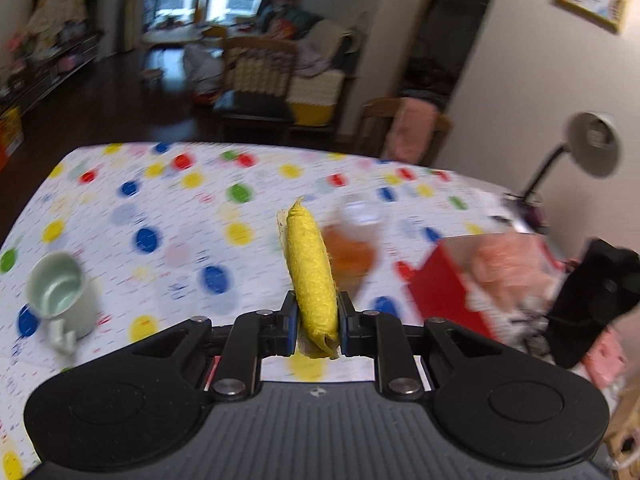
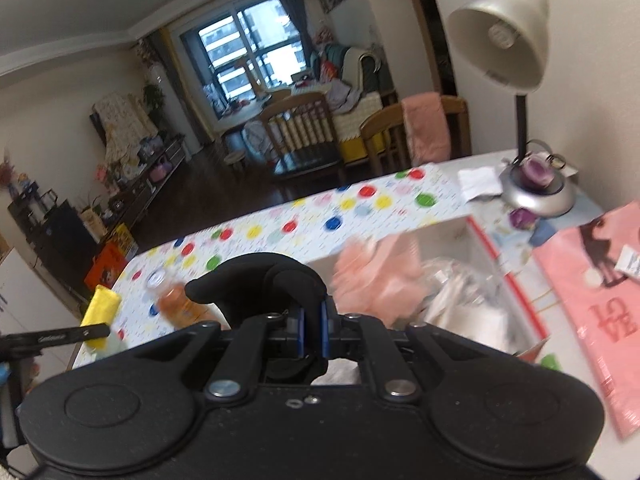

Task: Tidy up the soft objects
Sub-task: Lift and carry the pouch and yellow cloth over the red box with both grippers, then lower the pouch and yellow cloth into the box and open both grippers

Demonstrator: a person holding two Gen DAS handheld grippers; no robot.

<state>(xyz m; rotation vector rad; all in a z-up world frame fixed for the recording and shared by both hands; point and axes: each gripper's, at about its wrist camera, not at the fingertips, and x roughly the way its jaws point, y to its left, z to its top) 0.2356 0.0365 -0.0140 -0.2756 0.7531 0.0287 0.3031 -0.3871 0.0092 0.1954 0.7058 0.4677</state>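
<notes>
A: Where is the rolled yellow cloth (image 1: pixel 310 276)?

B: Clamped between the pads of the left hand-held gripper (image 1: pixel 317 322), lifted above the polka-dot covered surface (image 1: pixel 160 208). The roll sticks out forward past the fingertips, its tip pointing away from the camera.

A: And the other one?

B: The right hand-held gripper (image 2: pixel 313 334) is pinched on a soft black glove-like object (image 2: pixel 260 280), which bulges up and to the left above the nearly touching blue pads.

A: What lies around them?

B: Behind the yellow roll, a blurred clear plastic bottle of orange liquid (image 1: pixel 354 248) sits on the surface. To the right of it is a red-edged open box (image 2: pixel 492 256) with pink fabric (image 2: pixel 380 276) and some clear plastic inside. A pale green ceramic mug (image 1: pixel 60 294) lies tipped on its side at the left, well apart from the box.

A: Anything beyond the box?

B: A grey desk lamp (image 2: pixel 508 40) stands past its far corner, and a pink printed bag (image 2: pixel 592 304) lies flat to its right.
</notes>
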